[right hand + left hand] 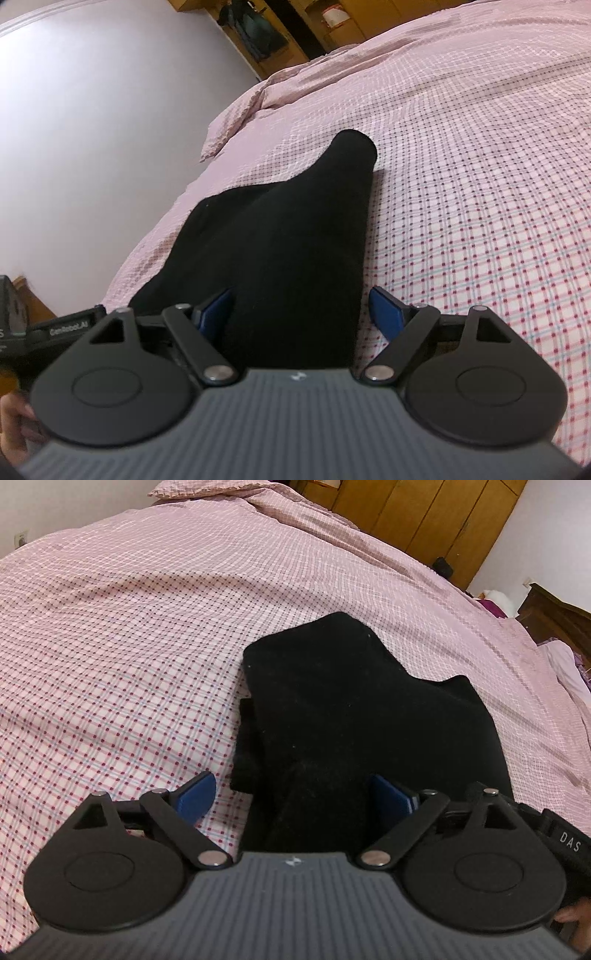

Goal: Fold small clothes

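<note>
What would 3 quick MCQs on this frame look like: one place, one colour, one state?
1. The garment lies on:
A. a wooden floor
B. a checked bedspread
C. a chair

2. The garment is:
A. black
B. white
C. yellow

3. The left gripper is:
A. shut on the garment
B. shut on nothing
C. open

Key: B, A, C.
1 B: the garment rests on the bedspread, whose pink check shows all round it.
2 A: it is black in both wrist views.
3 C: the pads of the left gripper stand wide apart, with cloth between them but not pinched.
</note>
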`<state>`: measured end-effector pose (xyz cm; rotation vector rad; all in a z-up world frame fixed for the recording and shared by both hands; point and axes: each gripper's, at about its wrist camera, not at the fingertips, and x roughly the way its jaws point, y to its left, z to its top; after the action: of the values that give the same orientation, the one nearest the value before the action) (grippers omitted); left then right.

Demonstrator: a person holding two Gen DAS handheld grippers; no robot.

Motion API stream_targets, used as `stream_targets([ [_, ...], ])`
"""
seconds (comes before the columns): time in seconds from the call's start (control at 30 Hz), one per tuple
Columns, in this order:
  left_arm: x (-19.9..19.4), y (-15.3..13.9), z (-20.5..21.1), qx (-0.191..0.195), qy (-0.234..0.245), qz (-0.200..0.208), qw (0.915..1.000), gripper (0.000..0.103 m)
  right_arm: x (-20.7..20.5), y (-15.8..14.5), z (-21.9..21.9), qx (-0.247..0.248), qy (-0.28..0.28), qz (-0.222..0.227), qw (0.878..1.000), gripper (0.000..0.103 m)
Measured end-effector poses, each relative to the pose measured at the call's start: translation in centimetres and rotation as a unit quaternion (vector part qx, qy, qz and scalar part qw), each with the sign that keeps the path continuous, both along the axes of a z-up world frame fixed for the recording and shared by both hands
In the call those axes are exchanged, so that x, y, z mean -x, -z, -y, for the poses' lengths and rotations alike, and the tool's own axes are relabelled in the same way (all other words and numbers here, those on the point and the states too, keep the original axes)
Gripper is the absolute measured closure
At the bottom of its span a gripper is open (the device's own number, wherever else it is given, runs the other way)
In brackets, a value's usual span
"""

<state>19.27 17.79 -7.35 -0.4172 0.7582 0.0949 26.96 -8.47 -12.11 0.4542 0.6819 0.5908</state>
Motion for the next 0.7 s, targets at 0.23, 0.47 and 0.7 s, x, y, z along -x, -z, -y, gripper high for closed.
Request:
stream_targets([
  [0.23,-0.1,0.0,-0.1,0.001,0.008,0.002,1.0000,0.007,-1.0,0.4,-0.2,-0.001,-0.011,-0.002,1.000,0.020],
  [0.47,-0.4,0.3,0.1,-0.003,0.016,0.006,0.9999,0.005,-2.1,0.5,-0.3,-0.002,-0.031,-0.013,0.999,0.020],
  [0.7,-0.4,0.4,0.0,0.002,0.021,0.008,0.9998,0.005,-2.3,0.6,-0.3,-0.008,-0.041,-0.013,0.999,0.020],
])
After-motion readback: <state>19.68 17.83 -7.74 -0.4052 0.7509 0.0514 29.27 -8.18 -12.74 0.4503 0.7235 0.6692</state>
